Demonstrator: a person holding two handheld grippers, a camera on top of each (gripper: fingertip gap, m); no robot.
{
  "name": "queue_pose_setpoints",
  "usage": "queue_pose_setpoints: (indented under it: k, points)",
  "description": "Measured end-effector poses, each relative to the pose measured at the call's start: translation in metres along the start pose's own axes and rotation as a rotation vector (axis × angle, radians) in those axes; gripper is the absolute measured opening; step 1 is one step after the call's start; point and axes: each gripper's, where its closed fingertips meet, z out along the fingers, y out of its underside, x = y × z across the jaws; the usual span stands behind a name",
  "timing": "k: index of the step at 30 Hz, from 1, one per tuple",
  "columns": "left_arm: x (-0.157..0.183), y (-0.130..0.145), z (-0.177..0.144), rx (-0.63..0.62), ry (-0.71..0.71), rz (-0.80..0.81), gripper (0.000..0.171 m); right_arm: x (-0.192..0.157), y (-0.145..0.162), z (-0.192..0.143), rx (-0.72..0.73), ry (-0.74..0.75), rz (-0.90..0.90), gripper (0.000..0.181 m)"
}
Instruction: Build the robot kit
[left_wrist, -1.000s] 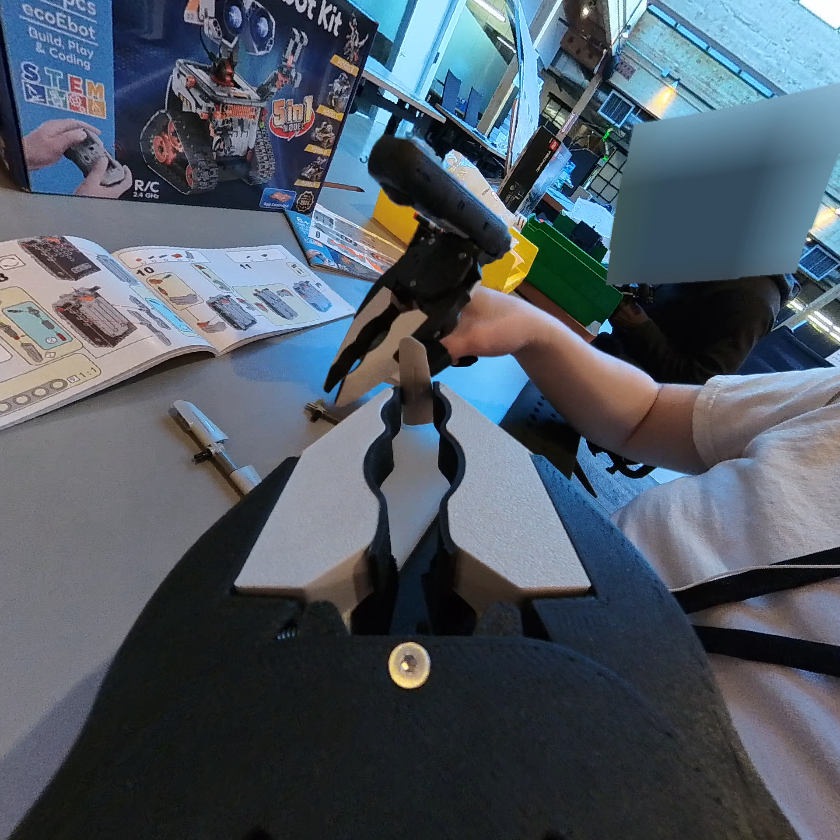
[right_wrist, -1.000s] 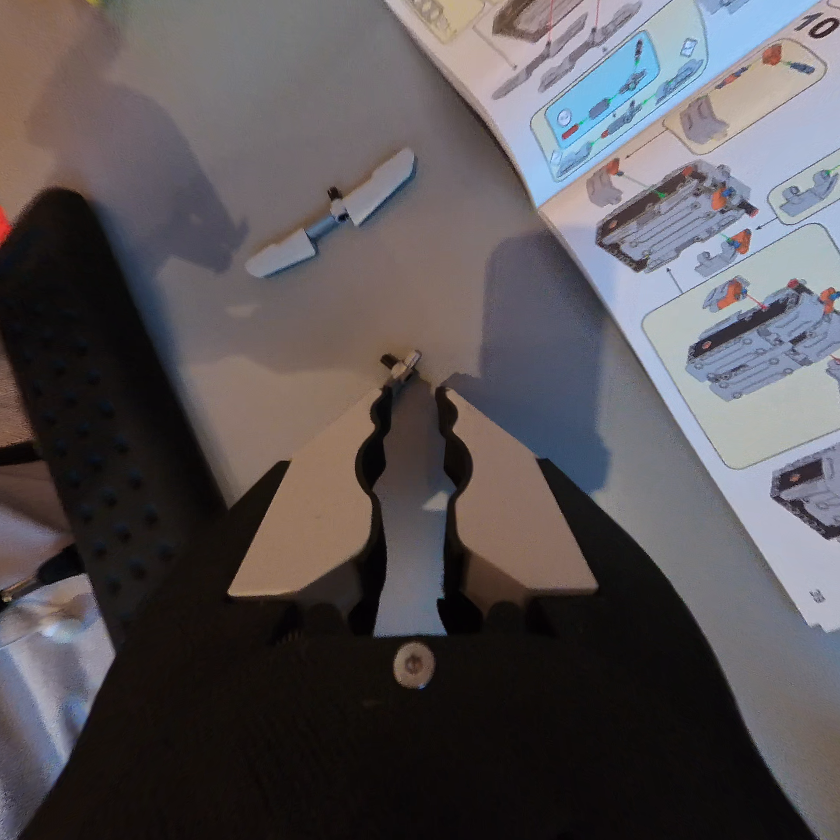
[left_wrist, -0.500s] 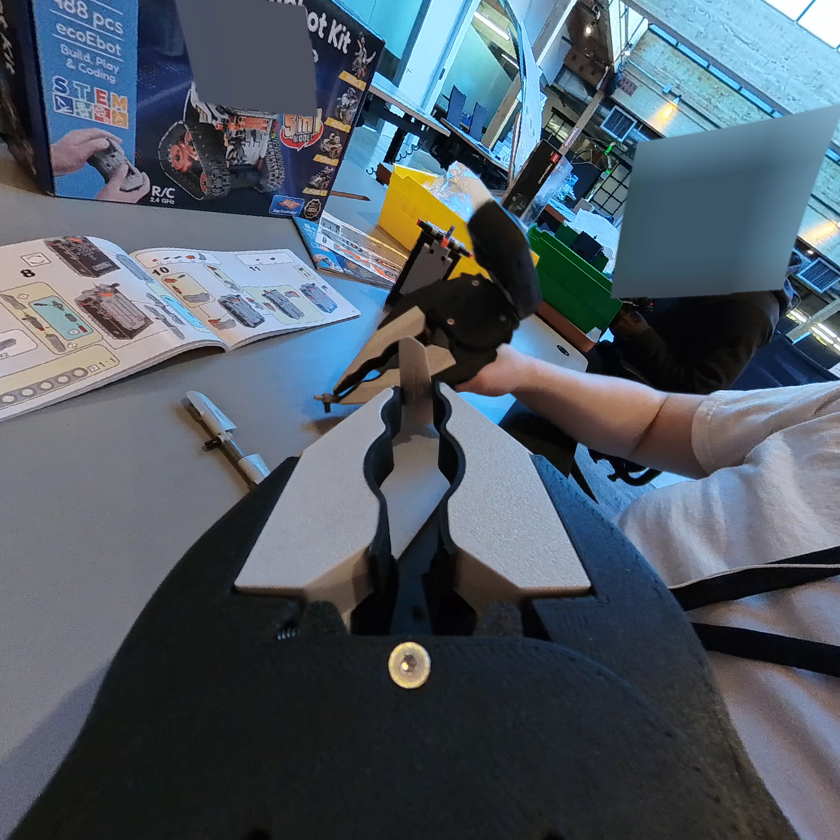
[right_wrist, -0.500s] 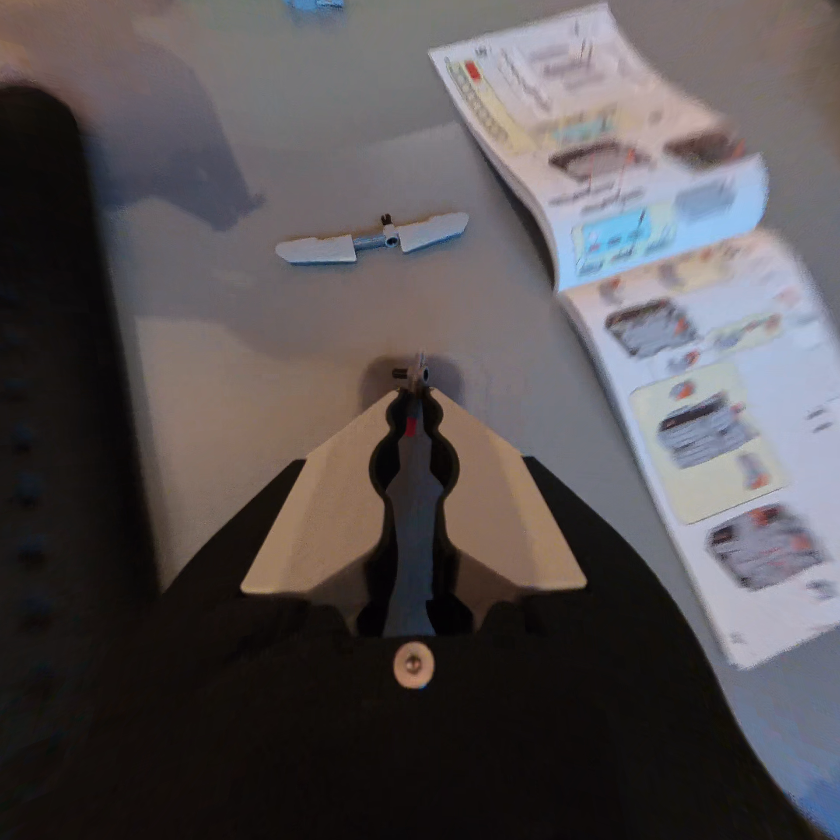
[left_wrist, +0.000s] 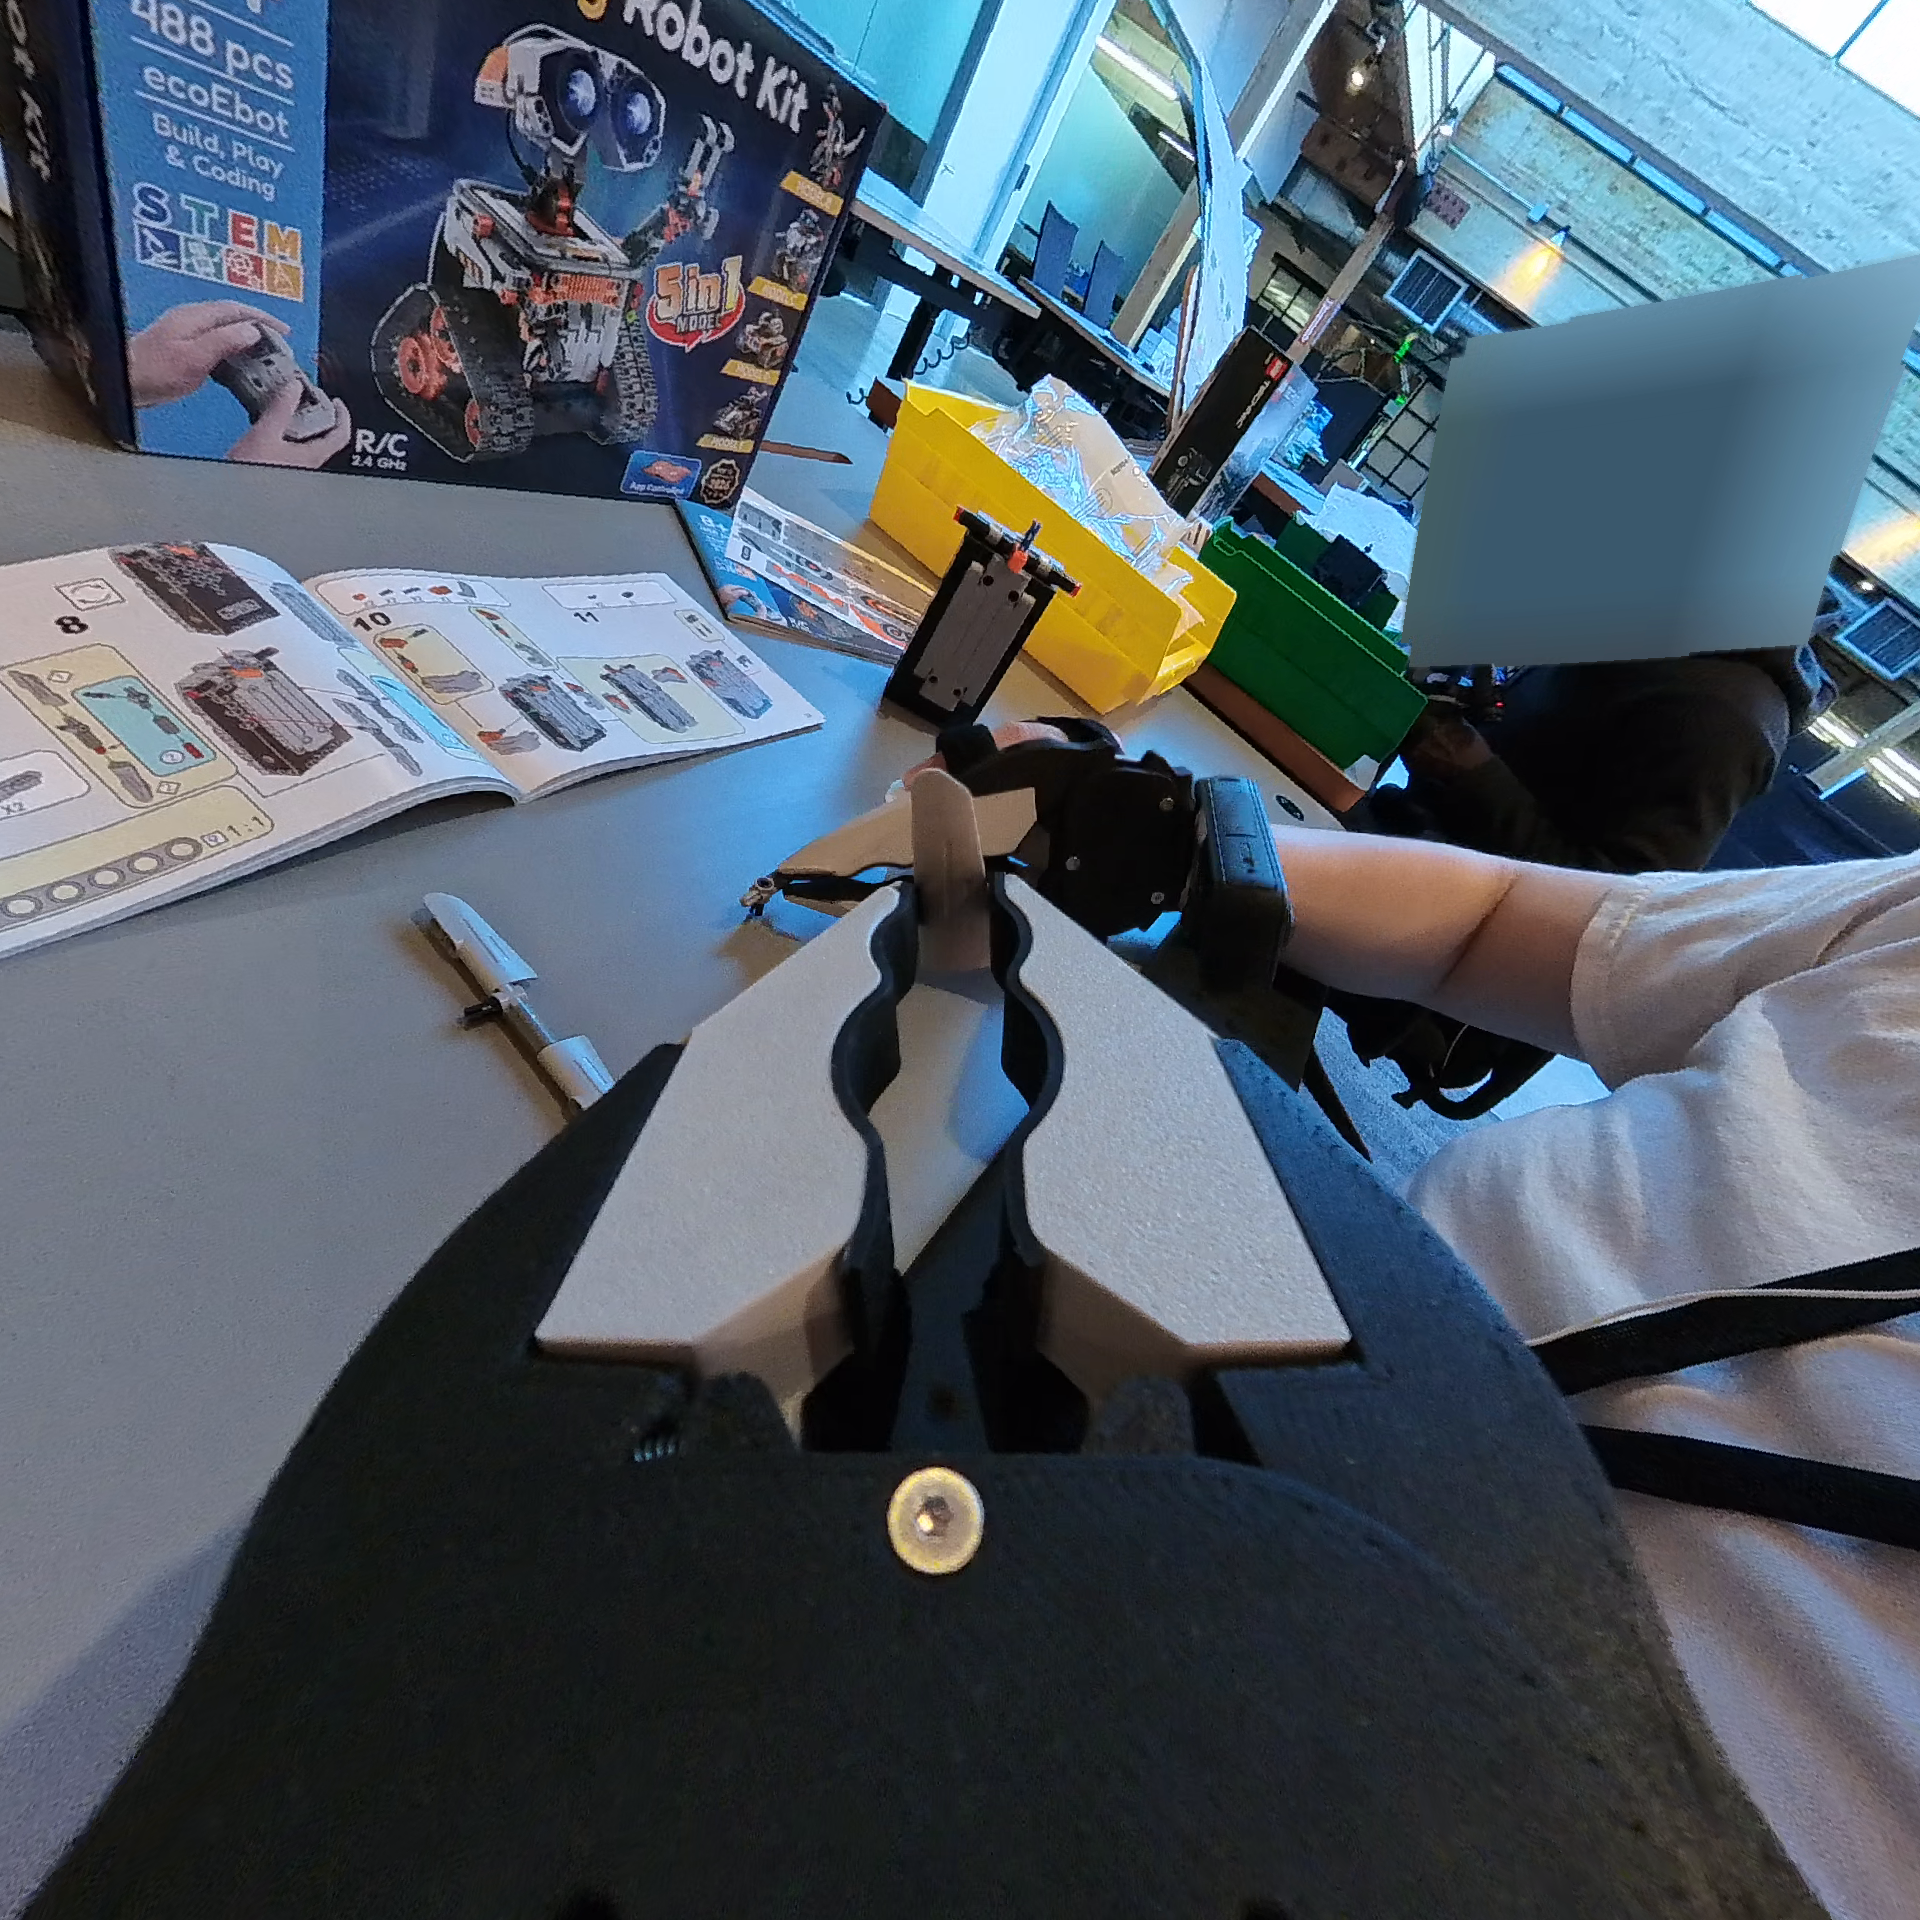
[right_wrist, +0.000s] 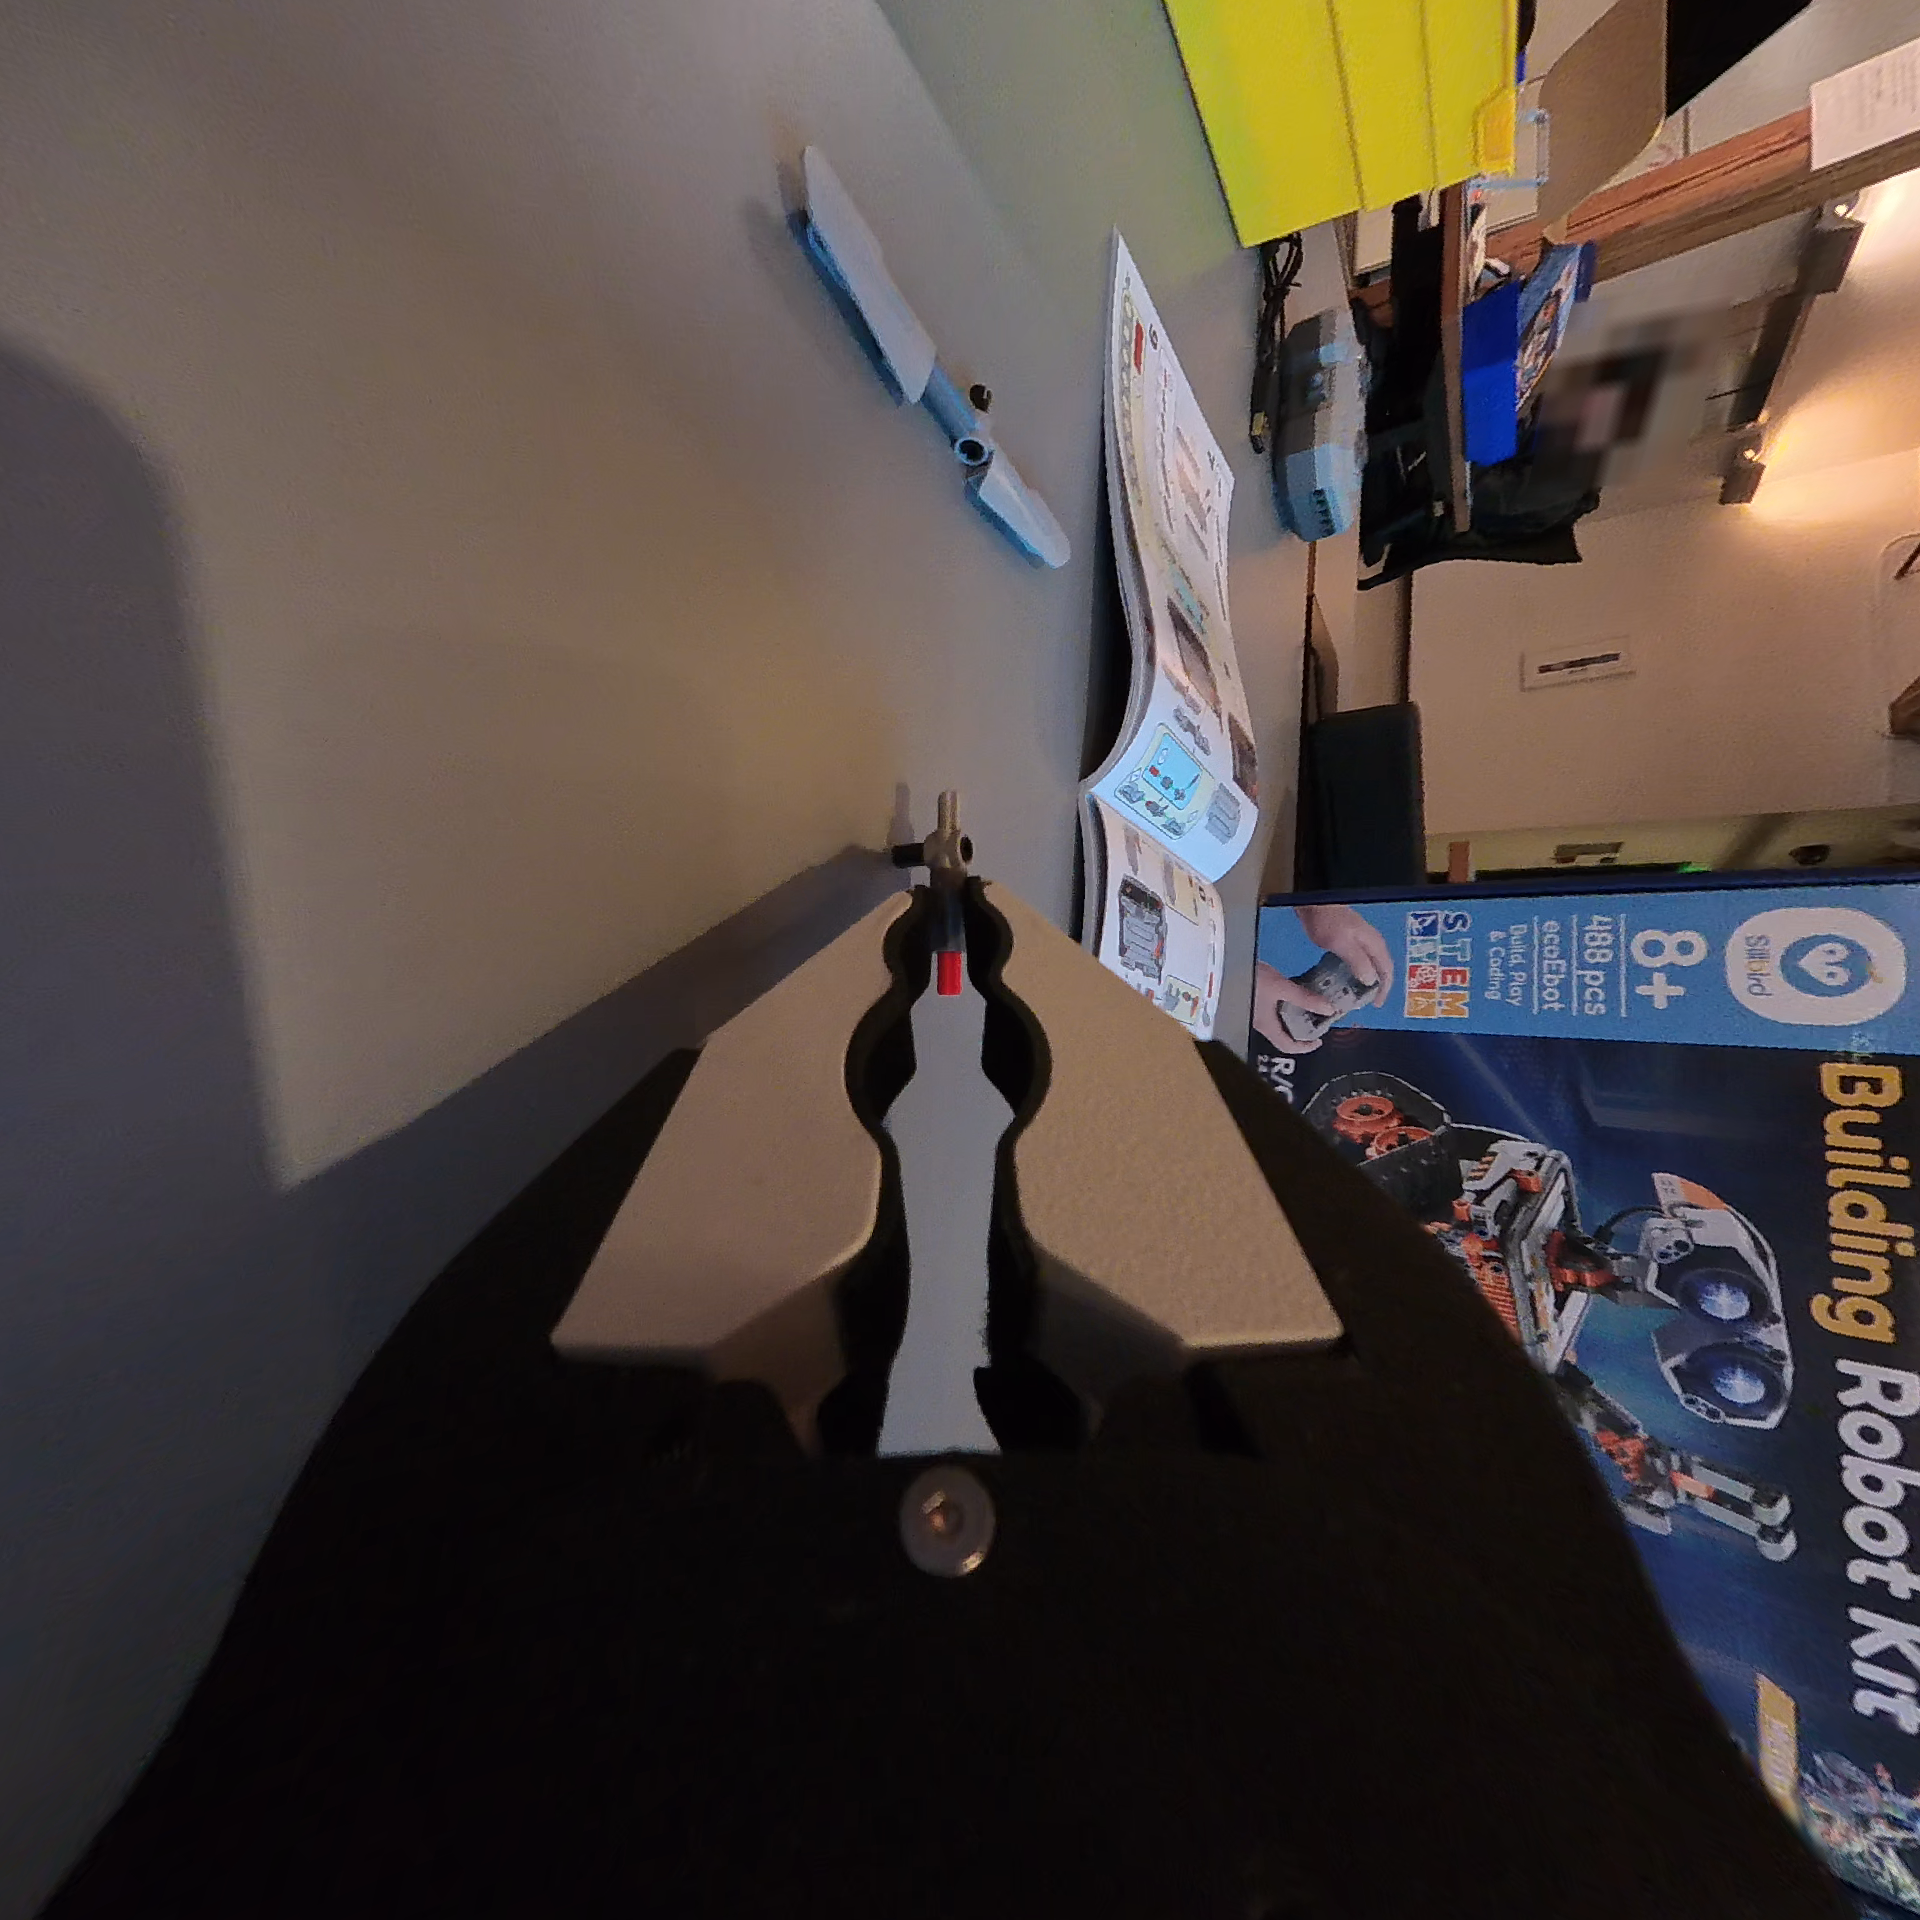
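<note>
Since the earlier frames the right gripper (left_wrist: 774, 888) has rolled onto its side and dropped low over the table (left_wrist: 208, 1195); a second ago it stood tilted up with tips near the table. Left gripper (left_wrist: 951, 914) unchanged, same hold.

Right gripper: jaws nearly closed, pinching a small connector piece (right_wrist: 945, 862) at the tips. Grey cross-shaped end with a black pin sticks out past the tips, red stub sits just inside the gap. In the left wrist view the same piece shows as a tiny dark tip at the gripper's end, just above the table surface; can't tell if it touches.

Left gripper: jaws close together, clamped on a thin grey flat part (left_wrist: 945, 842) that stands upright out of the tips. Right gripper lies just beyond it, close; contact between them can't be told.

Around them:
- grey rod assembly with two blade-like ends (left_wrist: 509, 987) flat on the table, left of the left gripper, near edge partly hidden behind it
- open instruction booklet (left_wrist: 343, 696) farther left
- kit box (left_wrist: 468, 239) upright at the far left
- black-and-grey built block (left_wrist: 971, 634) standing on end beyond the right gripper
- yellow bin (left_wrist: 1049, 582) with clear bags behind the block, green bin (left_wrist: 1299, 644) to its right
- second leaflet (left_wrist: 821, 582) flat between box and yellow bin
</note>
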Motion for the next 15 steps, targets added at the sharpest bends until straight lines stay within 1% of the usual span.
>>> queue_pose_setpoints:
  k: [5, 15]
  points:
    - [0.0001, -0.0011, 0.0004, 0.008, 0.008, -0.011, 0.011, -0.0055, 0.0025, -0.0013, 0.006, -0.016, 0.005, 0.004]
    - [-0.0014, 0.0041, 0.0040, -0.003, 0.013, -0.026, 0.012, -0.0061, 0.0010, -0.0096, 0.026, 0.034, -0.010, 0.003]
